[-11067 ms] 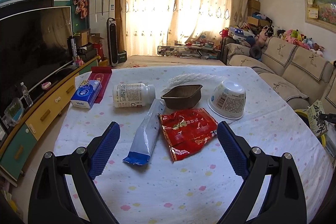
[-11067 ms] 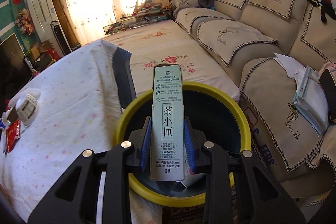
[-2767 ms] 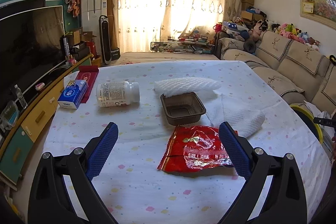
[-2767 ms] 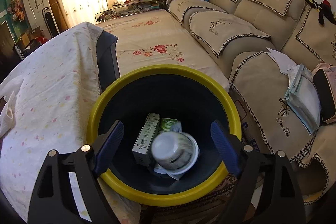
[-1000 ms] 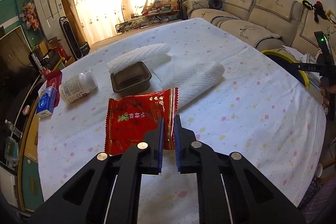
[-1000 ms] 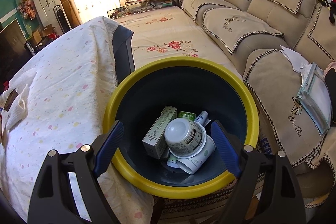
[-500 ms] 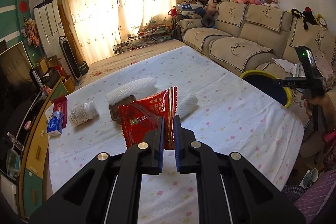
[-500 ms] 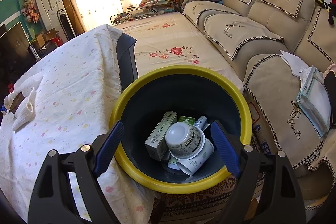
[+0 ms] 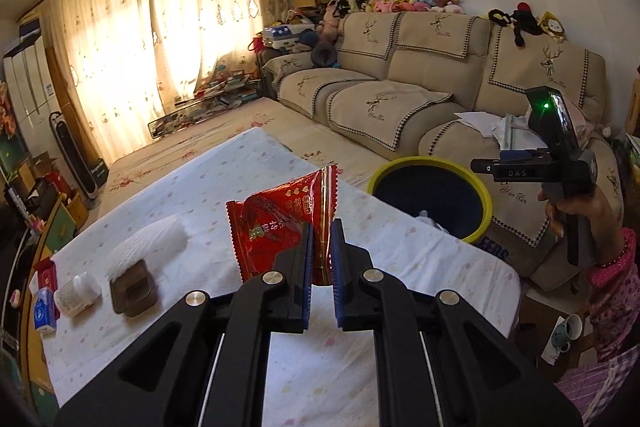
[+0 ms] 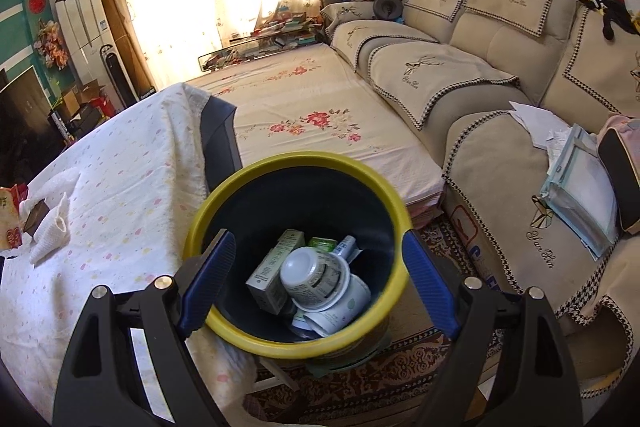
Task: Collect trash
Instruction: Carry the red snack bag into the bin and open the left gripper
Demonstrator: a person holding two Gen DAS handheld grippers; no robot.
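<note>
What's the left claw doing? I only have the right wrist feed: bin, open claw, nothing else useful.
Observer: The left claw is shut on a red snack wrapper, held upright above the table.
Operator: Is it over the bin?
Observer: No. In the left wrist view the bin sits ahead and to the right of the wrapper, past the table edge.
Operator: Any trash I can't see?
Observer: Yes. A white bottle lies on its side at the far end of the table, with a blue carton next to it.
</note>
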